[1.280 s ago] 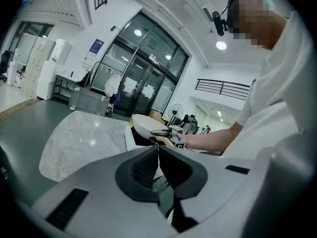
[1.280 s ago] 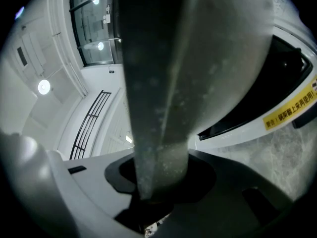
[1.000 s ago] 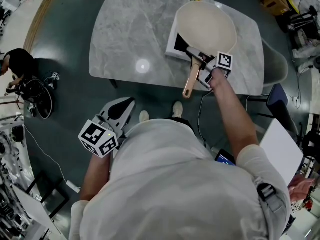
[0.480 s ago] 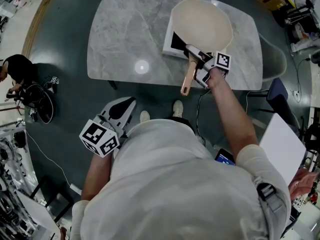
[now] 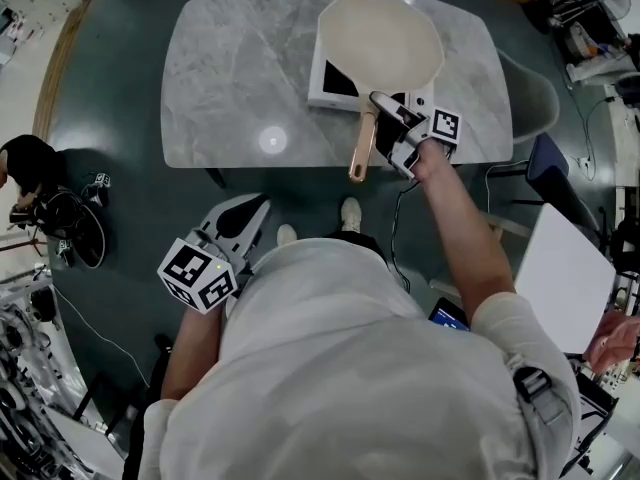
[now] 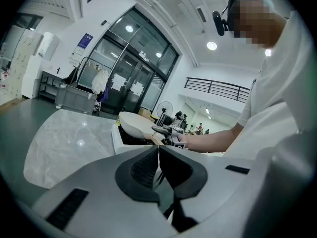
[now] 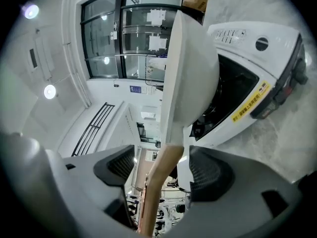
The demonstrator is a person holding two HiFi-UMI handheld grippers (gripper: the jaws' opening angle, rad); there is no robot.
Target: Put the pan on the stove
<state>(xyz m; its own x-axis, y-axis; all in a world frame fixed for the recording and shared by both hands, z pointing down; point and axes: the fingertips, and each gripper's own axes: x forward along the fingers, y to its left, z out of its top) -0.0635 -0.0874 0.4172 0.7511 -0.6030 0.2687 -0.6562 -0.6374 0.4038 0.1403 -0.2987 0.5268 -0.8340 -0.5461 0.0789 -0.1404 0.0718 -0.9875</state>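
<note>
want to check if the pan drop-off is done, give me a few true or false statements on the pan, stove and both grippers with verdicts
1. The pan sits on the stove. True.
2. The right gripper clamps the pan's handle. False: its jaws have just been opening and stand apart, with the handle loose between them.
3. The left gripper is shut with nothing in it. True.
4. The stove stands on the floor. False: it stands on the marble table.
</note>
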